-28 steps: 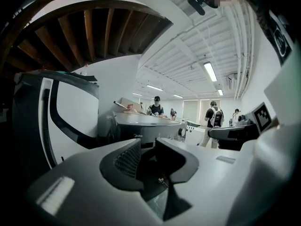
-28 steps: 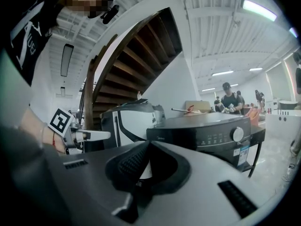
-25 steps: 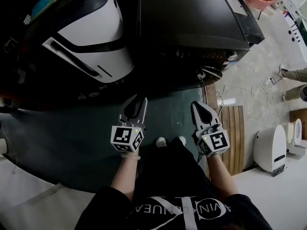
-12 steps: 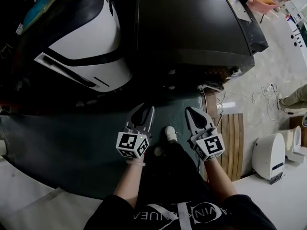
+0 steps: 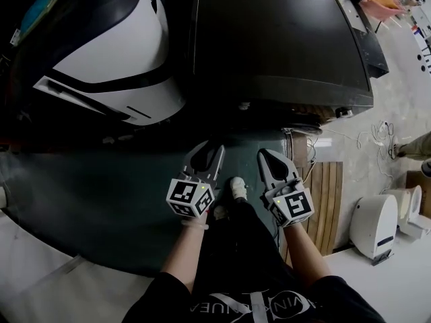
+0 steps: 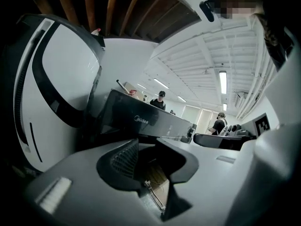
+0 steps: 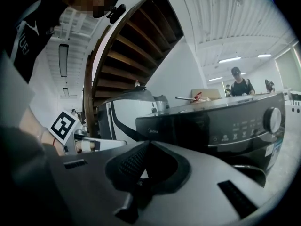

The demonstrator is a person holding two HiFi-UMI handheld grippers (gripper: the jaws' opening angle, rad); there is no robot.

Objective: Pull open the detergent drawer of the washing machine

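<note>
The dark washing machine fills the upper middle of the head view. Its black front panel carries a logo at its left end and a round knob at its right end. The detergent drawer's outline is too dark to make out, and nothing stands out from the panel. My left gripper hangs low in front of the machine, well short of it. Its jaws are open a little, with nothing between them. My right gripper is beside it, tips together and empty.
A white and black appliance stands left of the washing machine. Wooden slats, loose cables and a white device lie on the floor at right. My shoe is between the grippers. People stand beyond the machine.
Both grippers have come down and drawn closer together, the left one shifting right and rolling. The washing machine now looms larger in the head view.
</note>
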